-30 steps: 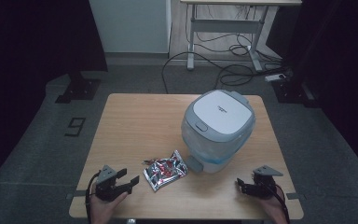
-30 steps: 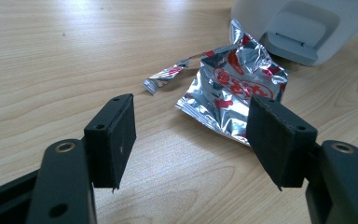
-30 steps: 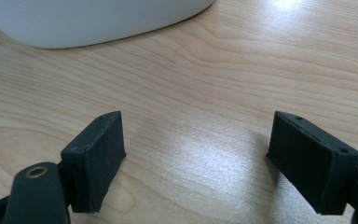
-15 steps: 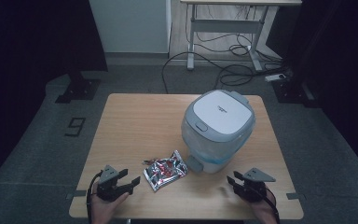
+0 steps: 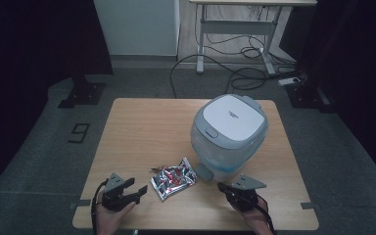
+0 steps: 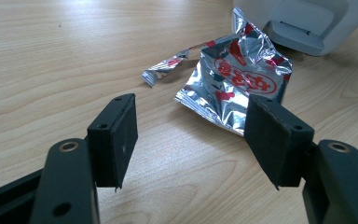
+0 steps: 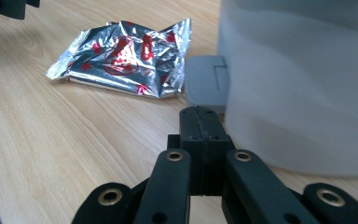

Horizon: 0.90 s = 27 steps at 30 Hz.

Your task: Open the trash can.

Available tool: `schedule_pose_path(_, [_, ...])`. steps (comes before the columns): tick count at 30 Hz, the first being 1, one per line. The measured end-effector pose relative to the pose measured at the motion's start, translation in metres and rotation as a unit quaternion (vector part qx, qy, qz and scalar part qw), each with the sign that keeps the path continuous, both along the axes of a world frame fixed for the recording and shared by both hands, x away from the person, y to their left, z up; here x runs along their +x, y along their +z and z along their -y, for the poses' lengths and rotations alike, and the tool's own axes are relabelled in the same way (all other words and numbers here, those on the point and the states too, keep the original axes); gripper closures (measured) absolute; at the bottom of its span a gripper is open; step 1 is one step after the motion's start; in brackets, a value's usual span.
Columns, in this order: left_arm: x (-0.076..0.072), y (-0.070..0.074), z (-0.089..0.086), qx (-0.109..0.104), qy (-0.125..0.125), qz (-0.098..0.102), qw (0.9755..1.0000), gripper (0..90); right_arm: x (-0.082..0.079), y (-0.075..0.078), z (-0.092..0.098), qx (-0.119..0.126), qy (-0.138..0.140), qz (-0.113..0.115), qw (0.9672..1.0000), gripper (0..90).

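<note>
Right gripper [image 5: 223, 186] has just closed its jaws on nothing beside the white bin's [image 5: 229, 132] grey pedal [image 7: 206, 83] — left gripper [image 5: 138, 192] gapes wide at the foil packet [image 5: 173, 177], which lies flat on the table [image 5: 142, 132] between them

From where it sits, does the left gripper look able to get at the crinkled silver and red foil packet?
Probably yes. The left gripper stands open, and the crinkled silver and red foil packet lies flat just ahead on bare wooden table, nothing between them. The white and grey bin sits behind it.
</note>
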<state>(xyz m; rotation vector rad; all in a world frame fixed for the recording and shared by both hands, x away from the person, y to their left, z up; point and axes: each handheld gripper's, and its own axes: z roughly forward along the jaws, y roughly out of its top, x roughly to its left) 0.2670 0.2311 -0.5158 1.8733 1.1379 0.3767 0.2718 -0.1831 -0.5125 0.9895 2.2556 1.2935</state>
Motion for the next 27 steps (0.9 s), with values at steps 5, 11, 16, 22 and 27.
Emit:
schedule_pose_path(5, [0.000, 0.000, 0.000, -0.001, -0.002, -0.001, 1.0000, 35.3, 0.008, -0.003, -0.013, -0.006, 0.004, 0.004, 1.0000, 90.0])
schedule_pose_path(11, [0.000, 0.000, 0.001, 0.000, -0.005, 0.000, 1.0000, 35.3, 0.017, -0.007, -0.031, -0.010, 0.012, 0.011, 0.9998, 90.0])
schedule_pose_path(16, [0.000, 0.000, -0.001, -0.001, -0.002, 0.001, 1.0000, 35.4, 0.025, -0.012, -0.042, -0.014, 0.007, 0.020, 0.9997, 90.0])
schedule_pose_path(22, [0.001, -0.001, -0.003, -0.002, 0.000, -0.002, 1.0000, 35.5, 0.030, -0.016, -0.048, -0.025, 0.003, 0.028, 0.9993, 89.9])
schedule_pose_path(27, [0.001, -0.001, -0.004, -0.001, 0.000, -0.002, 1.0000, 35.5, 0.035, -0.020, -0.053, -0.033, -0.004, 0.031, 0.9990, 90.0])
